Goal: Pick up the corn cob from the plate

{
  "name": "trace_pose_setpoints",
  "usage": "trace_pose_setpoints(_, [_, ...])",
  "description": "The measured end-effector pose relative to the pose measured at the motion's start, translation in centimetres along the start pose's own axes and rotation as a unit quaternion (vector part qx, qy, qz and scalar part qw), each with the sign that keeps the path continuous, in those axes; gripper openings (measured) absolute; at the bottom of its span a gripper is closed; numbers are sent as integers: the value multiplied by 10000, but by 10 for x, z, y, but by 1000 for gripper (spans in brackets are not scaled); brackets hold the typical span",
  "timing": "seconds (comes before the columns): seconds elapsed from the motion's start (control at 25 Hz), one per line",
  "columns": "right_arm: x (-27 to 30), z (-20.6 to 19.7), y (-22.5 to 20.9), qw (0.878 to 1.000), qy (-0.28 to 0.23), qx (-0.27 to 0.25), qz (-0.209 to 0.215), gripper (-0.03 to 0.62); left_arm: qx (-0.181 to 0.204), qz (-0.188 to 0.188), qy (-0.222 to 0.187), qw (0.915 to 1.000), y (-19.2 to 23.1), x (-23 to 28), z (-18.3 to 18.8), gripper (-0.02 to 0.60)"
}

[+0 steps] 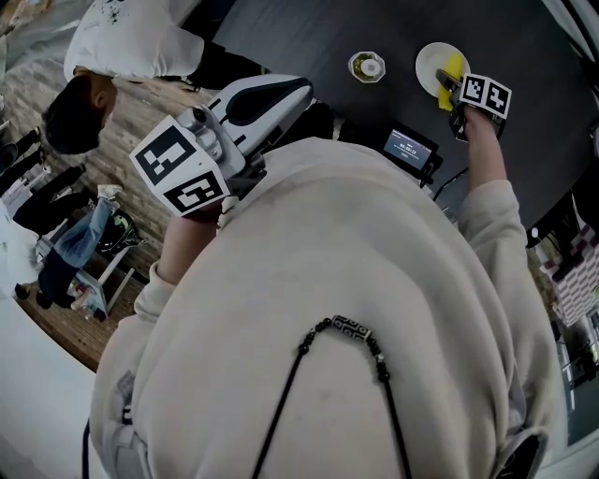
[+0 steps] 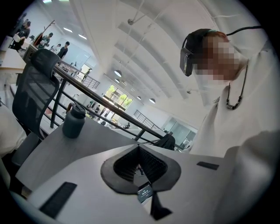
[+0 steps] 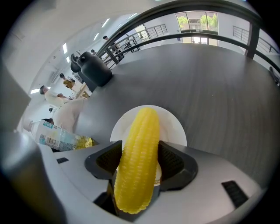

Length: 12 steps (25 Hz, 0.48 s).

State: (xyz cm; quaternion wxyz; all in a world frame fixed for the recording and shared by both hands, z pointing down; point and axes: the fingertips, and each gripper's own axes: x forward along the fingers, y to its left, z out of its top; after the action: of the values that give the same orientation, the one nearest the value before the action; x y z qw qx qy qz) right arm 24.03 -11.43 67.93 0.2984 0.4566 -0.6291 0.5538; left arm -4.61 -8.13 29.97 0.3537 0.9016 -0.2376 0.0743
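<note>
Two tongs show: the left tongs (image 2: 139, 151), held close to the chest, have their jaws shut together on nothing, above the grey worktop (image 2: 87, 136). Farther out, the right tongs (image 3: 139, 154) clamp the yellow corn cob (image 3: 136, 170) lengthwise by its sides, its far tip over the white plate (image 3: 176, 127); beyond it a dark bottle (image 3: 94, 70) stands on the worktop

The head view looked steeply down over the person (image 1: 356, 281) at the worktop (image 1: 299, 28) and plate (image 1: 427, 58). The right gripper view shared that plate (image 3: 175, 127) from close above. The left gripper view faced back at the person.
</note>
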Motion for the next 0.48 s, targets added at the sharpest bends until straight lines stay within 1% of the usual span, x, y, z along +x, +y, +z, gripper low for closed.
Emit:
trace_pose_setpoints(0.12, [-11, 3, 1, 9999, -128, -76, -74, 267, 52, -15, -40, 10000, -1, 0, 2, 2])
trace_pose_setpoints(0.28, [-42, 13, 18, 9985, -533, -15, 78, 267, 97, -118, -38, 9999, 0, -2, 6, 2])
trace_pose_setpoints(0.48, [-105, 37, 34, 9926, -1187, -171, 203, 265, 313, -521, 3, 9982, -11, 14, 18, 2])
